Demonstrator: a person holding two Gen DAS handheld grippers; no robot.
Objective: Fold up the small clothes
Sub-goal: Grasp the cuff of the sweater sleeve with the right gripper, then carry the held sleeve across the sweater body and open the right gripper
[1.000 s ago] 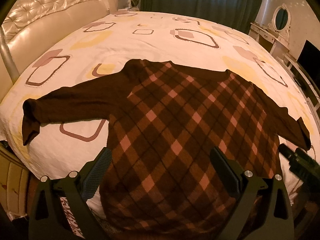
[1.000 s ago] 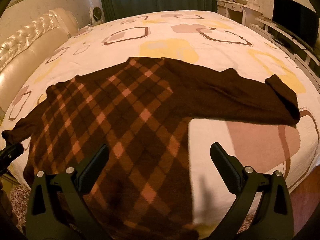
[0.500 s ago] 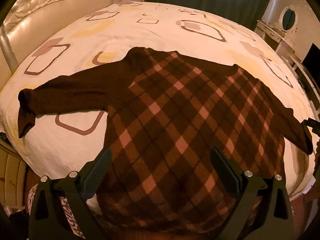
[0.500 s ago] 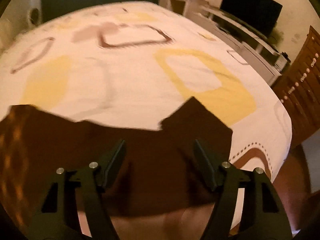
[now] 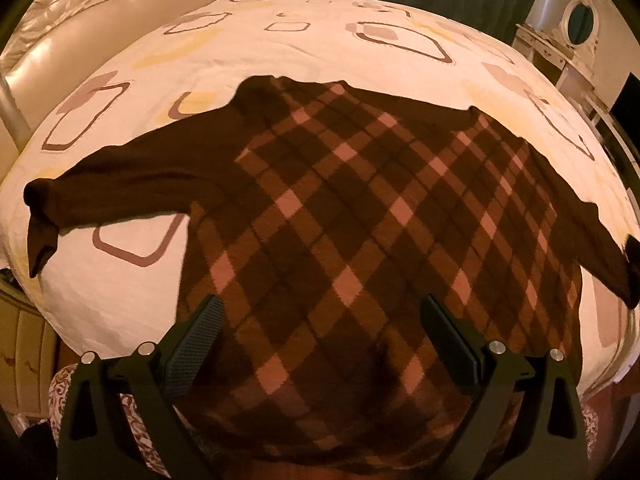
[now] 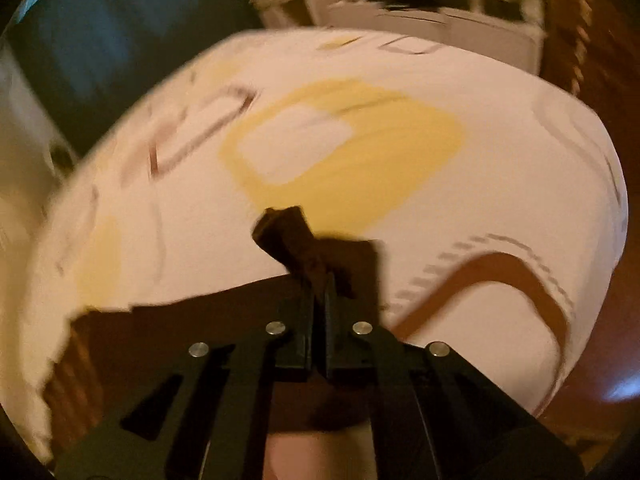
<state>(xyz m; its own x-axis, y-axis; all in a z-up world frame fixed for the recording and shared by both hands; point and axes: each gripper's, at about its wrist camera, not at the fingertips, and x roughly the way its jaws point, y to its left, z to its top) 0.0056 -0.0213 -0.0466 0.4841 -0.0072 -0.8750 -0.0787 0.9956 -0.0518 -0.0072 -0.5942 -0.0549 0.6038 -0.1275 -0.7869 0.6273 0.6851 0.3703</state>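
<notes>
One brown argyle knit sweater (image 5: 360, 220) lies flat on patterned white bedspread (image 5: 280, 52), soft, floppy, best taken by cuffs or hem; right gripper (image 6: 318, 280) pinches right sleeve cuff (image 6: 284, 228), left gripper (image 5: 320, 320) gapes wide, empty.

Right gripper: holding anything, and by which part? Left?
The right gripper is shut on the sweater's right sleeve cuff, pinched at its end. The left gripper is open over the sweater, holding nothing.
</notes>
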